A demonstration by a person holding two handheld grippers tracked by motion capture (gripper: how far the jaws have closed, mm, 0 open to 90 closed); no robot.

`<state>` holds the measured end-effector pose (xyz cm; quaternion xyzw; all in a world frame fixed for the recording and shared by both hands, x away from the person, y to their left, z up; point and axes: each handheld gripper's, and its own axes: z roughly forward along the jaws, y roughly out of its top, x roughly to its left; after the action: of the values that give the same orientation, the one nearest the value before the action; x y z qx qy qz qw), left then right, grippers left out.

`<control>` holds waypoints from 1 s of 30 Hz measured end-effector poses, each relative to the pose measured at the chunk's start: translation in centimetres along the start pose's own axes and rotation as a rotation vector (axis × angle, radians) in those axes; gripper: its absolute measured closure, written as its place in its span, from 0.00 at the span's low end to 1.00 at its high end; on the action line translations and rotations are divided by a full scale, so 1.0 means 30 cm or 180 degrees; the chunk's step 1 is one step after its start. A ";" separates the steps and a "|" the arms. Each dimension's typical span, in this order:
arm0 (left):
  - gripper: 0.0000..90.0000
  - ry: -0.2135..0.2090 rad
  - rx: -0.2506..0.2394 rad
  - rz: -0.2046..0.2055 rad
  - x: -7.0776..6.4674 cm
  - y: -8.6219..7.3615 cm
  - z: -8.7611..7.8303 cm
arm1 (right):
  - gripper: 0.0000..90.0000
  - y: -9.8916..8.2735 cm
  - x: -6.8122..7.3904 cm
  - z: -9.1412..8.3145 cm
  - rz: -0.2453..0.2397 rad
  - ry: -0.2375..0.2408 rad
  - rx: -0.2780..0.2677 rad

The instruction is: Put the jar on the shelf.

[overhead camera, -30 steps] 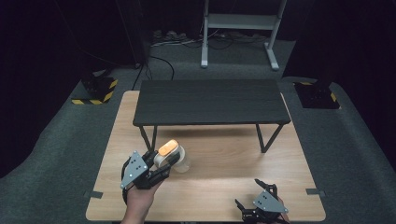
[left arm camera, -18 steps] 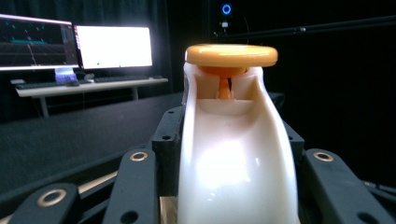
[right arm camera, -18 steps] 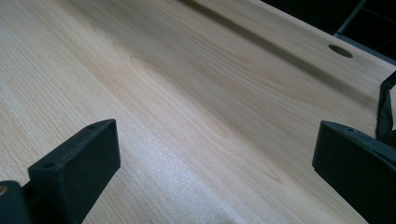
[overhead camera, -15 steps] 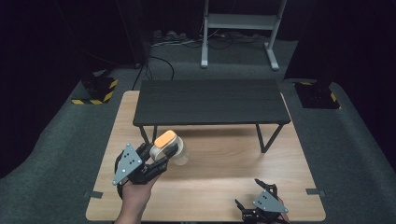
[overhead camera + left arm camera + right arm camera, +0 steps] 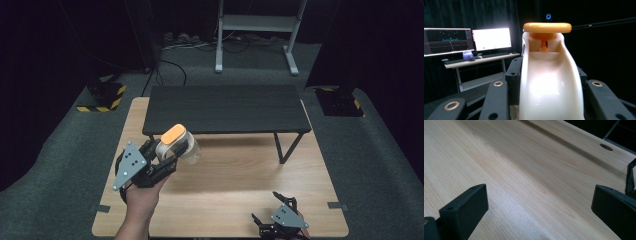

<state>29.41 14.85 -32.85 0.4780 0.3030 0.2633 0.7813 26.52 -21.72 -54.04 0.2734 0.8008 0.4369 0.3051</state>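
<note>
The left gripper [image 5: 162,162] had its black jaws closed on the pale handle of a clear jug [image 5: 550,82] with an orange lid [image 5: 173,134], the handle filling the gap between them in the left gripper view. In the high view the jug hung clear of the light wooden table [image 5: 235,175], just in front of the near edge of the low dark bench [image 5: 227,108] that stood on the table's far half. The handle looked smooth and curved, so my worry was that the jug could pivot or slide in the jaws if the hand tipped it or swung quickly, and the see-through body could knock the bench edge, since it was so close. The person's left hand [image 5: 142,195] reached in from the bottom of the view, forearm angled up and to the right, with the gripper pointing toward the bench and its grey plate tilted to the left. The right gripper [image 5: 280,224] rested low at the table's near right edge, well apart from the jug, its jaws standing wide with bare wood between them.
</note>
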 end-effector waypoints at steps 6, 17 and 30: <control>0.63 0.0019 -0.0033 0.0051 0.002 0.030 0.025 | 0.00 0.000 0.000 0.000 0.0006 -0.0005 -0.0002; 0.63 0.0057 -0.0070 0.0089 0.017 0.059 0.079 | 0.00 0.000 -0.001 -0.001 0.0010 -0.0005 -0.0007; 0.63 0.0089 -0.0005 0.0077 0.036 0.054 0.163 | 0.00 -0.001 -0.004 -0.003 0.0037 0.0002 -0.0027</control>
<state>33.48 13.40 -29.86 0.4773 0.3078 0.2796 0.7741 26.53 -21.86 -54.01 0.2766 0.7975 0.4421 0.3035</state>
